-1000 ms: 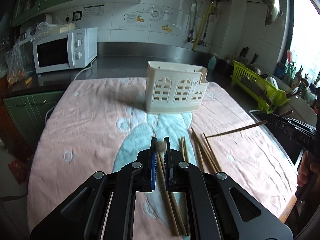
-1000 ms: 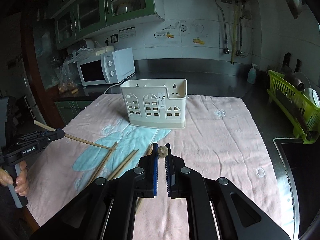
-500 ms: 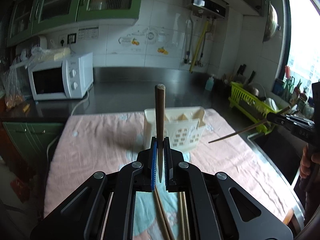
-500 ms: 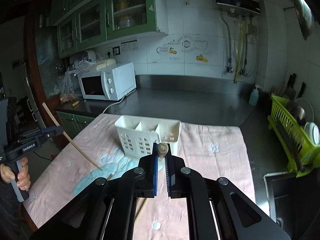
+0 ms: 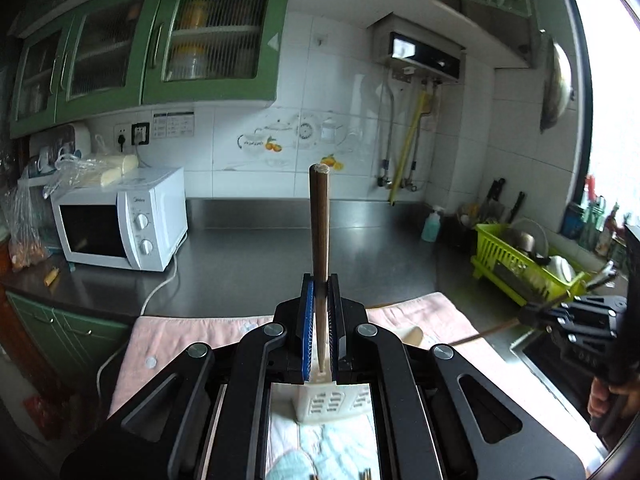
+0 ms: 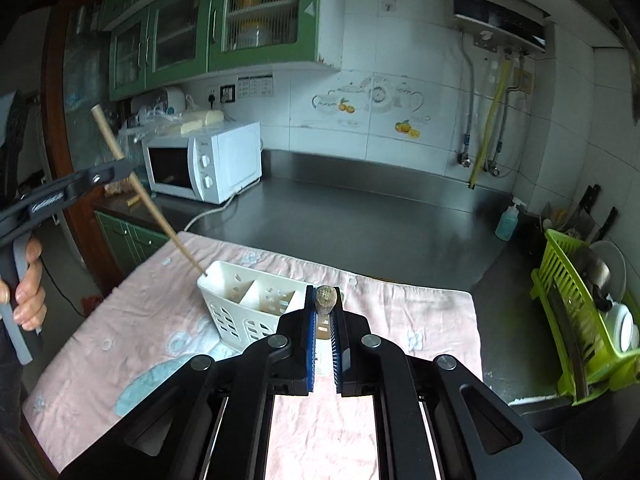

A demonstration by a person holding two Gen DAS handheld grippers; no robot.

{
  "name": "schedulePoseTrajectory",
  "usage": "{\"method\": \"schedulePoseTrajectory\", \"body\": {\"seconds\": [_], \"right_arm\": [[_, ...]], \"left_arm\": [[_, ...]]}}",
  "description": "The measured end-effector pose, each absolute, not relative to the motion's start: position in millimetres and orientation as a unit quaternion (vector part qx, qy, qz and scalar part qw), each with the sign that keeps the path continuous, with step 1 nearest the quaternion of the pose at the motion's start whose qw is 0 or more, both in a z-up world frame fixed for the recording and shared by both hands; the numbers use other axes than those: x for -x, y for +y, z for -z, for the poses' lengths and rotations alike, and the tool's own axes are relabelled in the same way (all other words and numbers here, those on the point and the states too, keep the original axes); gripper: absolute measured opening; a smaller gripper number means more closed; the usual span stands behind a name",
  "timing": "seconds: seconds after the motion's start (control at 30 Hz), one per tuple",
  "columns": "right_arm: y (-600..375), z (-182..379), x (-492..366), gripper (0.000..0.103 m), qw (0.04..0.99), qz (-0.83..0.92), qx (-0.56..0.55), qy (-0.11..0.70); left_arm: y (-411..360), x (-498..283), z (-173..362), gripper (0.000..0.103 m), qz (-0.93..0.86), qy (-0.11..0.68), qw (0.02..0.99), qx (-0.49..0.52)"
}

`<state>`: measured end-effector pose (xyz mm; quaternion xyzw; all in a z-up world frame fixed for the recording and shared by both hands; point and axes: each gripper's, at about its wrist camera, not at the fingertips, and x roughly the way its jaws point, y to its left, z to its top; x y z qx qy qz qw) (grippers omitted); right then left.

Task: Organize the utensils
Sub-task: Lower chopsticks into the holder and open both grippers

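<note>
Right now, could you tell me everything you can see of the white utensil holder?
The utensil holder is a cream, plastic-looking caddy standing upright on the pink cloth. Dividers split it into open-topped compartments, and its walls have window-shaped cutouts. A chopstick held by the left gripper has its tip at the left compartment's rim.

1. Chopstick [image 5: 319,232] in left gripper [image 5: 319,304]: wood, dark brown, matt; end face rough.
2. Chopstick [image 6: 326,298] in right gripper [image 6: 325,312]: wood, end grain coarse.
3. Both grippers: matt black plastic; blue ribbed pads [image 5: 307,320]; bright metal screws.
4. Utensil holder [image 6: 240,308]: cream plastic, smooth, slight sheen, perforated walls.
5. Cloth [image 6: 400,300]: pink textile, soft, matt, with a pale blue patch.
6. Countertop [image 6: 360,220]: grey metal, brushed, reflective.
7. Microwave [image 6: 204,164]: white, glossy casing.
8. Wall tiles [image 5: 248,148]: white, glazed, glossy.
9. Dish rack [image 6: 576,320]: lime-green plastic, shiny.
</note>
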<state>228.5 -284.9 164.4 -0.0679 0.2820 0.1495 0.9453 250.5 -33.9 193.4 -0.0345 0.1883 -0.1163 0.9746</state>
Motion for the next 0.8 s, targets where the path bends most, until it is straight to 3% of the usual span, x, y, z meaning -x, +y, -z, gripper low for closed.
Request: {"method": "schedulePoseTrajectory", "body": {"seconds": [0.3,0.67,0.8], "right_arm": [[-274.3,-140.8,-260.7,0.006,0.932,-0.151,0.091,0.316],[-271.5,-120.1,-273.2,0.007,0.931,-0.148,0.076,0.326],[-271.8,-127.9,-265.6,0.017,0.936,-0.142,0.076,0.312]], "left_arm": [[-50.9,-305.3,-156.2,0.005,0.105,0.247,0.963,0.013],[-49.5,-315.9,-133.1,0.006,0.105,0.277,0.955,0.012],[-47.5,-308.5,-135.8,0.008,0.105,0.273,0.956,0.011]]}}
